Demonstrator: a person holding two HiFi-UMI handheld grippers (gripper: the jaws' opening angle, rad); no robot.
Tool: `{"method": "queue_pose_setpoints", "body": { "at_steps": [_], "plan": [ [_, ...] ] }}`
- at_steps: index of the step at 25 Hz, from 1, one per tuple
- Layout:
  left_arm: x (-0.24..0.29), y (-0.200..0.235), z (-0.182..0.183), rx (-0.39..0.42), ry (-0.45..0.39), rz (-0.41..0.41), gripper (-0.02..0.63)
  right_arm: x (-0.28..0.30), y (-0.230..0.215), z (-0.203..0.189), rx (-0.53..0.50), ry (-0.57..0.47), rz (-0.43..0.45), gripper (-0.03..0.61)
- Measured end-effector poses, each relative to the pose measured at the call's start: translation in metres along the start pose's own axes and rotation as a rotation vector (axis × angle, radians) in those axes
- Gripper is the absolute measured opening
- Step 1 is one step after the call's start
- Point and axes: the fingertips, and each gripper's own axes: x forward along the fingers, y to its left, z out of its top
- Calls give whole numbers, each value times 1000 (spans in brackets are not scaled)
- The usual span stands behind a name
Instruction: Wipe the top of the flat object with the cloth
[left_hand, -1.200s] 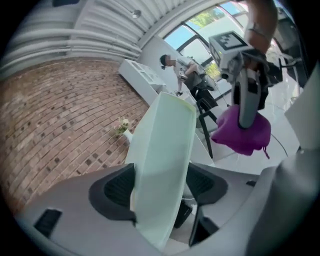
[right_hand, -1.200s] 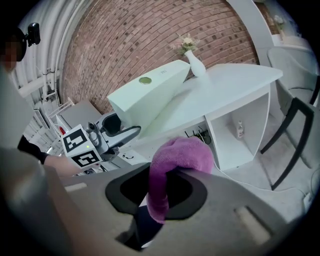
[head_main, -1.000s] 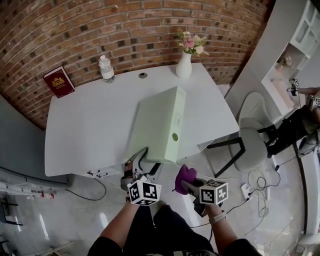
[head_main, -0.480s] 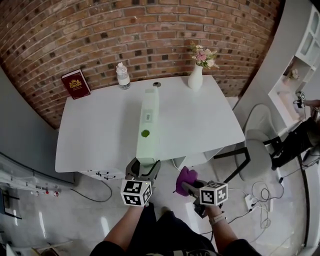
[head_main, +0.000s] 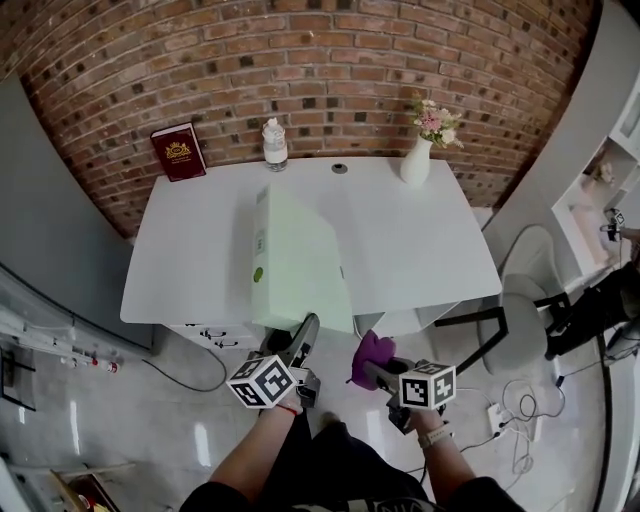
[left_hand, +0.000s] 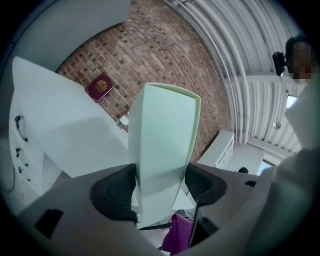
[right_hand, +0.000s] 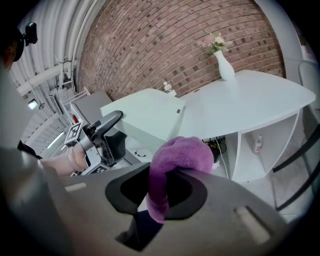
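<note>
Head view: the left gripper (head_main: 300, 345) clamps the near end of a pale green flat rectangular slab (head_main: 290, 262). The slab stretches ahead of its jaws over a white table (head_main: 430, 250). Just beside it, the right gripper (head_main: 376, 366) holds a purple fluffy cloth (head_main: 372, 350).

Left gripper view: both dark jaws press the slab's two faces, having just closed slightly further. The slab runs straight out between them.

Right gripper view: the jaws are shut on the cloth, which bunches above them with a tail hanging between. The slab lies ahead and left of these jaws.
</note>
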Motion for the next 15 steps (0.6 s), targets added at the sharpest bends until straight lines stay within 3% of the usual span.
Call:
{"method": "queue_pose_setpoints", "body": {
  "at_steps": [4,9,15],
  "plan": [
    [-9,17,-16,-157,-23,-14,299,0,1,1,-5,-2,-10,63],
    [-14,35,-37,-475,-88,-84,291,-4,-3,-4,-4,12,-29,63],
    [-5,54,-63,-494,1,-119,291,1,-4,-7,6,24,-37,63]
  ]
}}
